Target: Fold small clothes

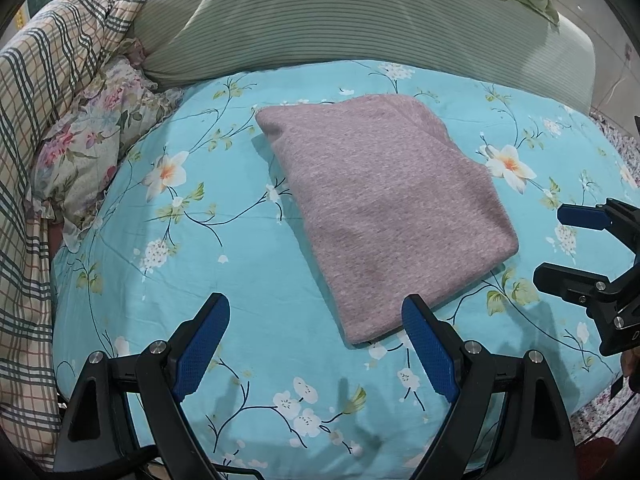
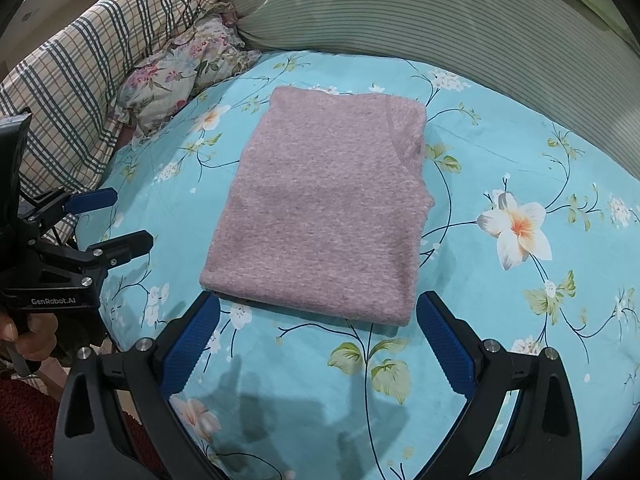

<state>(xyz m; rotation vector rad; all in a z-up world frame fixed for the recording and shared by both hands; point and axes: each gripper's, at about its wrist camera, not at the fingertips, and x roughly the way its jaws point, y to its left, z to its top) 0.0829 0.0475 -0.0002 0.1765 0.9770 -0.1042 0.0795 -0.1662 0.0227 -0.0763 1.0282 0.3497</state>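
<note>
The folded garment (image 2: pixel 324 208) lies in the middle of the bedsheet (image 2: pixel 500 344), with the striped pillow (image 2: pixel 440 12) behind it, the floral cushion (image 2: pixel 180 76) and checked quilt (image 2: pixel 80 64) at far left, and both grippers, left (image 1: pixel 316 320) and right (image 2: pixel 318 316), hovering at its near edge.

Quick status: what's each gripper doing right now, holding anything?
Left gripper: open, holding nothing, just short of the folded pink garment.
Right gripper: open, holding nothing.

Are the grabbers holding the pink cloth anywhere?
No. Both the left gripper and the right gripper are open and empty; the folded cloth lies free on the bed.
</note>
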